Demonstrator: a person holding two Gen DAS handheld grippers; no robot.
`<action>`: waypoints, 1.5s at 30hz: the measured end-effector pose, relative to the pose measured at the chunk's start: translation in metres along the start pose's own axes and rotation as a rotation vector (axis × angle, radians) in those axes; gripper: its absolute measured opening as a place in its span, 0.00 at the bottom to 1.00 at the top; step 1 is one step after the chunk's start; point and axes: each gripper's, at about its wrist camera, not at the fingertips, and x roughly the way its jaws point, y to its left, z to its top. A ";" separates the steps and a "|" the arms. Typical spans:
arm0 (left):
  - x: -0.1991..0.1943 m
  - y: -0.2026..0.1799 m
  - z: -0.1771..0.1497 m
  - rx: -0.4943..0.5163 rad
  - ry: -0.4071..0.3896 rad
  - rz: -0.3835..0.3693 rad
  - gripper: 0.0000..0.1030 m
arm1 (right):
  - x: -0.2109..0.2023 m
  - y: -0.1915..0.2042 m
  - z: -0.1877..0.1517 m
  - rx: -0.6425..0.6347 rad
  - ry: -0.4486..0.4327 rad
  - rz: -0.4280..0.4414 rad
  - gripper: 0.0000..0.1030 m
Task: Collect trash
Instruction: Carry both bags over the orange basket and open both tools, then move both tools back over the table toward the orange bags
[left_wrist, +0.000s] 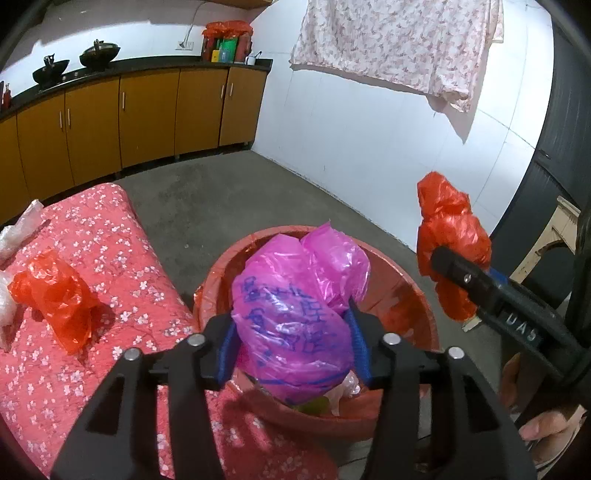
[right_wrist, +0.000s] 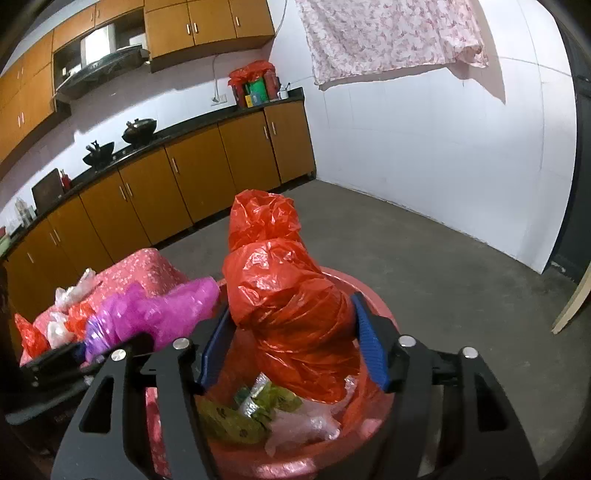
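**Left wrist view: two bags held over the bin**

We hold a crumpled pink bag in our left gripper; its blue pads press into the bag from both sides, jaws closed partway down to the width of the bundle. The bag has blue writing on it and hangs directly above the red bin, inside the line of its rim.

Our right gripper clamps a crumpled red bag in the same way, jaws pinched against its sides. In the right wrist view this bag also hangs above the bin, nearer its right rim, with the pink bag to its left. In the left wrist view the red bag sits above the bin's right edge.

Inside the bin lie green wrappers and clear plastic; a red liner covers its wall.

Left of the bin, touching it, is a surface under a pink floral cloth. On the cloth, well apart from the bin, lies another red bag, with white plastic beyond it at the far left edge.

Behind the bin, across the grey floor, brown cabinets run under a dark counter with two woks. A floral sheet hangs on the white wall above and right of the bin.
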 end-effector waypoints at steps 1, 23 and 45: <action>0.001 0.001 0.000 -0.003 0.002 0.000 0.58 | 0.001 0.000 0.000 0.003 0.001 0.002 0.66; -0.047 0.075 -0.012 -0.115 -0.060 0.156 0.89 | 0.002 0.022 -0.003 -0.001 -0.007 -0.004 0.94; -0.194 0.269 -0.055 -0.324 -0.182 0.674 0.95 | 0.048 0.203 -0.019 -0.317 0.086 0.288 0.94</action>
